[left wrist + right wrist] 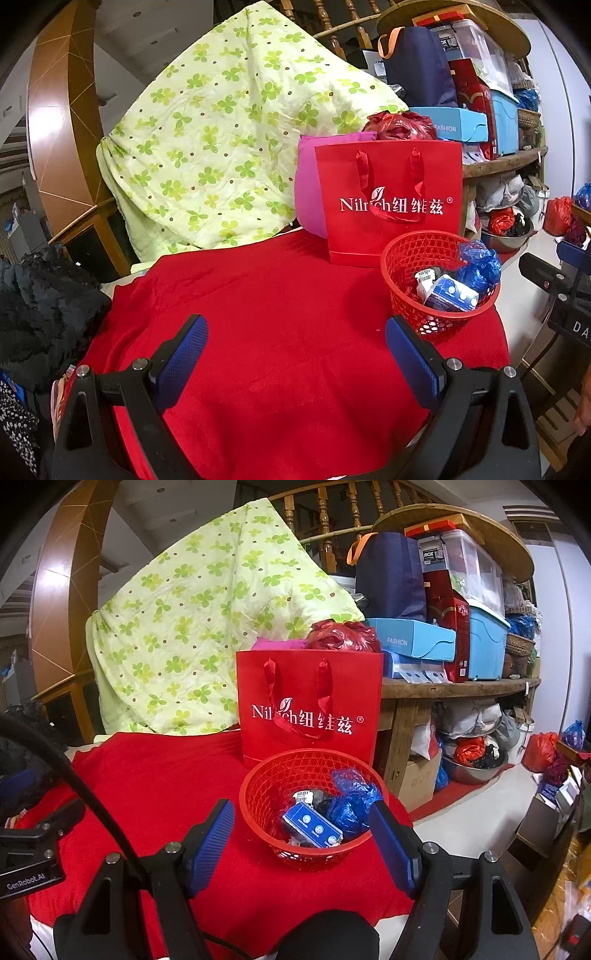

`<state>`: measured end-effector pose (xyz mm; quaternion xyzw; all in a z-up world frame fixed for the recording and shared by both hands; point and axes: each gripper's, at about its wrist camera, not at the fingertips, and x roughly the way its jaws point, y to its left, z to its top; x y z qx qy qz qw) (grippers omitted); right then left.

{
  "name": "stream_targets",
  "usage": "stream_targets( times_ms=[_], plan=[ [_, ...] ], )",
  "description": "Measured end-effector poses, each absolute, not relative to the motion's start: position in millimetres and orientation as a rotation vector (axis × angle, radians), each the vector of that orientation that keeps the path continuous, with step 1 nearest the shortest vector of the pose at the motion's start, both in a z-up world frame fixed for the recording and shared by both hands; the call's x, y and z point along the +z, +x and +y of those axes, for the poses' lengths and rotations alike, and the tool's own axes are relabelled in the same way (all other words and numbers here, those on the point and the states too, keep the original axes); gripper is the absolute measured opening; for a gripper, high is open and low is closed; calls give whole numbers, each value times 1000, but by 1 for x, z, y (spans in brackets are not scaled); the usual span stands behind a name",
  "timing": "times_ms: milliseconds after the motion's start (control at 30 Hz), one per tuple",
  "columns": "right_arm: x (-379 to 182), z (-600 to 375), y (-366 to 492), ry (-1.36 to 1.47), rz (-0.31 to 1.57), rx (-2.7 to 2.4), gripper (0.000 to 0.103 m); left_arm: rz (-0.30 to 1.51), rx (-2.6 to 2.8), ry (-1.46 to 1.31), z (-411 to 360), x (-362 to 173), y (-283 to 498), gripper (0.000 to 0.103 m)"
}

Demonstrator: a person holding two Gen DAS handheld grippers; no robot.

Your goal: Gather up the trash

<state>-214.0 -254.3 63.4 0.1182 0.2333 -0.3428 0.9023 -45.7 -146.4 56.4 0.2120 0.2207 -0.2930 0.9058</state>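
On the red-clothed table (pixel 258 314) stood one red basket (pixel 314 801) with one blue box (pixel 314 825) and one blue bag (pixel 351 797), one red gift bag (pixel 310 709), and two grippers, left (pixel 295 347) and right (pixel 301 840), both wide and empty.

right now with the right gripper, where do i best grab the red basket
Grip the near rim of the red basket, one finger inside and one outside, coming down from above. The wall flares too wide to span, and the rim is bare there. The right gripper is open, and the blue box lies deeper in.

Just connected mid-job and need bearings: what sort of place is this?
Probably a cluttered home storage area: green clover-print quilt draped over furniture, wooden shelf stacked with boxes and bins, wooden stair railing behind.
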Motion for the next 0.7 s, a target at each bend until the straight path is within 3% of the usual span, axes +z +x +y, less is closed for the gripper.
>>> stream_targets(
  times_ms=[700],
  plan=[
    [43,-291,-186,263,528,-696,78,487,-606,472,-181,40,-20,97]
  ],
)
